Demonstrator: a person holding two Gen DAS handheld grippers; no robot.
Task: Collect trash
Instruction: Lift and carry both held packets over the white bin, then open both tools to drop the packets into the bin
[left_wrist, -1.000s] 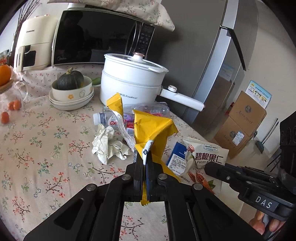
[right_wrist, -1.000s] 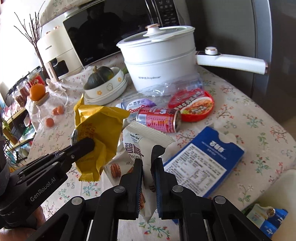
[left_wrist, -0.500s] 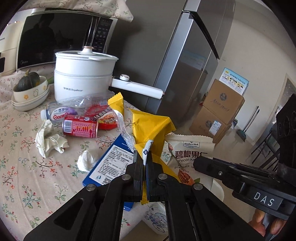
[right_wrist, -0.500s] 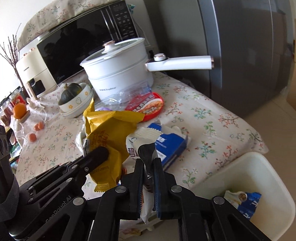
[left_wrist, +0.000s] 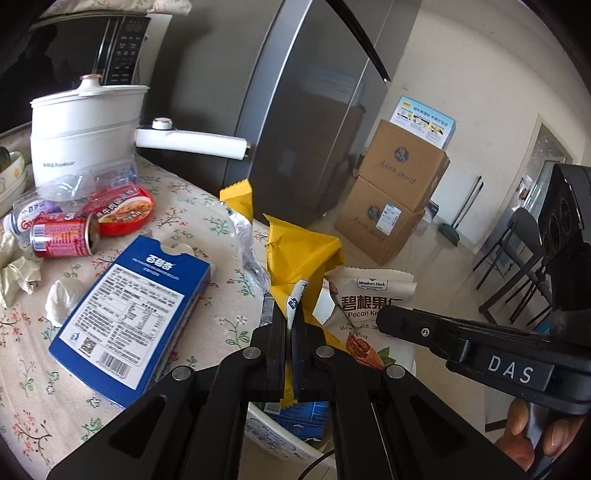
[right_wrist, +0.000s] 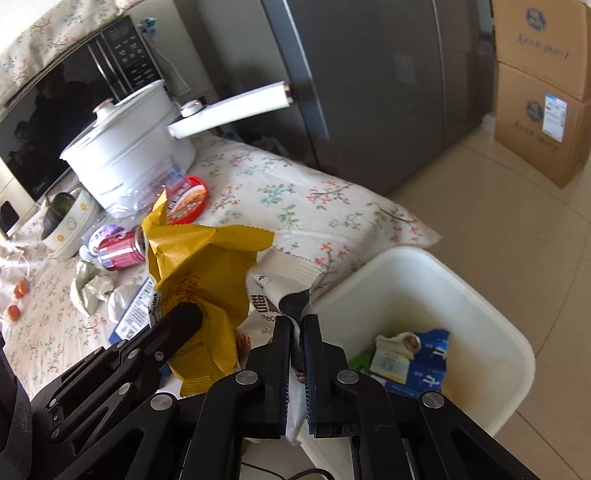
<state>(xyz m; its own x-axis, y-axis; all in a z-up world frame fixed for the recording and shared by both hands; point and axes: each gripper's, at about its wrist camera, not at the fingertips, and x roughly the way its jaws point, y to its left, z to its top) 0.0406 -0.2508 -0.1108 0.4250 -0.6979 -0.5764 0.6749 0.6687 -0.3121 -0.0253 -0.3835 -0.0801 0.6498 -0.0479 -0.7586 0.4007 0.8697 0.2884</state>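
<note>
Yellow wrapper (left_wrist: 299, 254) upright (long axis vertical), pinched in left hand-held gripper (left_wrist: 290, 325)

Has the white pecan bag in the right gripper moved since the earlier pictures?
Yes. The white pecan bag went from above the floral tablecloth toward the white plastic bin.

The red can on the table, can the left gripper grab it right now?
Probably not yet. The left gripper has its jaws shut on a yellow wrapper, so nothing else fits. The red can lies on its side with clear space in front, so the way looks free once the wrapper is dropped.
</note>
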